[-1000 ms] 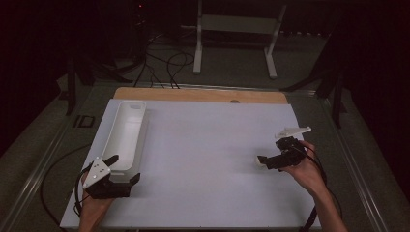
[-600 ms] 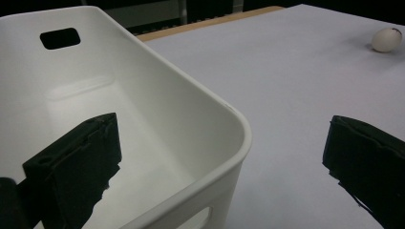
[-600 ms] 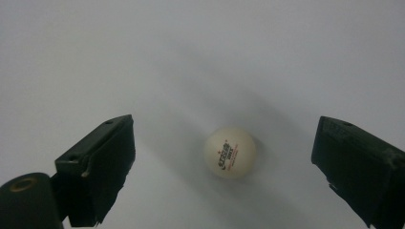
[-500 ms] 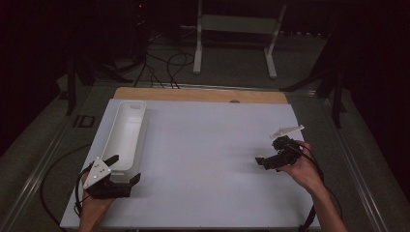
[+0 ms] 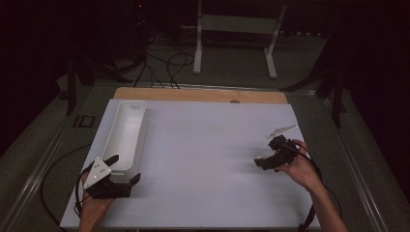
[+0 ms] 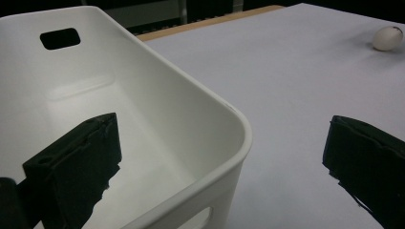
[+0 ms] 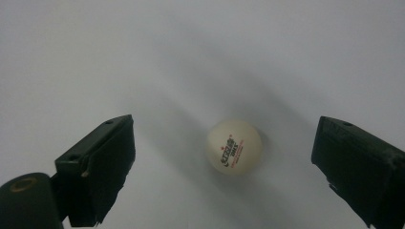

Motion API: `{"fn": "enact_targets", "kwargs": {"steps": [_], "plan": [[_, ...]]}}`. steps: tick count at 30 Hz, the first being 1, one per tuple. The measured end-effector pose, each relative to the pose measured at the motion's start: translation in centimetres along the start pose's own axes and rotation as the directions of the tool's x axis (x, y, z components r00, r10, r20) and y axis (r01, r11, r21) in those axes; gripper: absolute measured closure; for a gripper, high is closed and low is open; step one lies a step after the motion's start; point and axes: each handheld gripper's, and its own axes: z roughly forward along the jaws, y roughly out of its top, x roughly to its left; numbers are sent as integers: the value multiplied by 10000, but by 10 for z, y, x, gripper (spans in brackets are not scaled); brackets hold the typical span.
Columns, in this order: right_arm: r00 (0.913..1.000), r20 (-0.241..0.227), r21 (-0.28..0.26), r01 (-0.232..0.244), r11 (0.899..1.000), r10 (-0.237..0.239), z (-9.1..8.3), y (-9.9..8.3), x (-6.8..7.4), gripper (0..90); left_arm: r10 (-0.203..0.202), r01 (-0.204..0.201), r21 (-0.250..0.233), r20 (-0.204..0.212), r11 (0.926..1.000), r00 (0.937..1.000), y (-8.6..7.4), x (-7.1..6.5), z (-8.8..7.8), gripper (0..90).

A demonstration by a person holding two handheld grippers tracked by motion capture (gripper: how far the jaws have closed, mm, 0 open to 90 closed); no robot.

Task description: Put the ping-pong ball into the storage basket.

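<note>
From up high, the white-covered worktop (image 5: 208, 159) stretches out with a long white plastic bin (image 5: 126, 134) lying along its left side. The left gripper (image 5: 116, 175) sits at the bin's near end, one finger inside the rim and one outside, gripping nothing. Over on the right, the right gripper (image 5: 263, 161) hangs low over the sheet, well apart from the bin.

Now the left gripper view: its black fingers (image 6: 81, 162) stand wide open, straddling the bin's near corner (image 6: 181, 138), wall between them but no squeeze on it. Far off at top right, a small white table-tennis ball (image 6: 388, 38) rests on the sheet.

Right gripper view, and here's the action: the ball (image 7: 234, 146), red print showing, sits on the worktop squarely between the open fingers (image 7: 102, 162), touching neither.

The danger, as I see it: that ball is light, round and free to roll. If one finger meets it first, it will likely scoot out of the gap. Clamp off-centre, above its middle, and it may squirt away across the slick sheet. And with the bin unheld, a nudge from the left could shift it.
</note>
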Motion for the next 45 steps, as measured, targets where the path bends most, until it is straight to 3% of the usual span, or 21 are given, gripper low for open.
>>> {"fn": "enact_targets", "kwargs": {"steps": [45], "plan": [[9993,33,1385,368,9897,-376,22,7,-2,72,-6,6,3,36,10000,10000,0,0,0,0]]}}
